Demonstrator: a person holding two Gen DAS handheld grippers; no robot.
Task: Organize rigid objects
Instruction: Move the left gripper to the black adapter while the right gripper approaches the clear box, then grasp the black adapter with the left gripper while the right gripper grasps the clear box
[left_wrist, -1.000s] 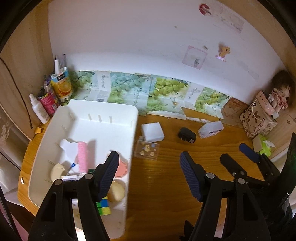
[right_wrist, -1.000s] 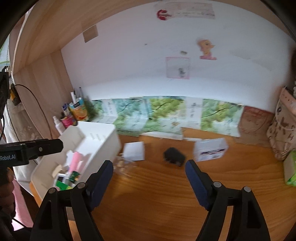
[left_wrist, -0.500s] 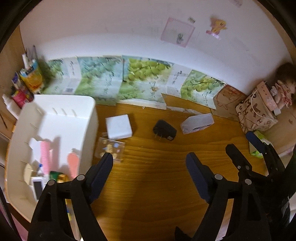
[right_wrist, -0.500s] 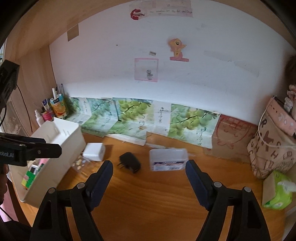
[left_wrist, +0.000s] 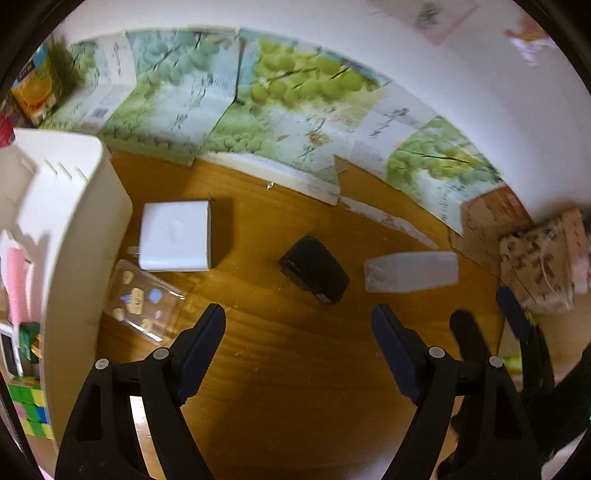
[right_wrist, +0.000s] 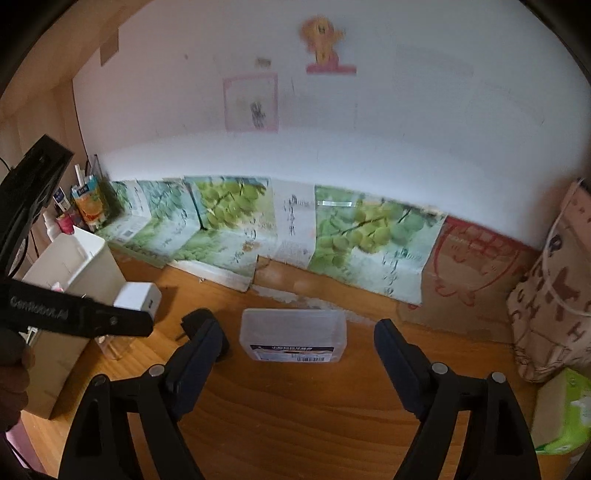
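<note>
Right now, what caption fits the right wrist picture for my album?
Open right gripper faces a clear plastic box on the wooden desk.

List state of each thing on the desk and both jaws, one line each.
left gripper: jaws open, just widened, nothing between
right gripper: jaws open, just widened, nothing gripped
white bin: upright, open top, items inside
white charger: lying beside the bin
black adapter: loose on the desk
translucent box: lid on, flat
clear case: lying against the bin
</note>
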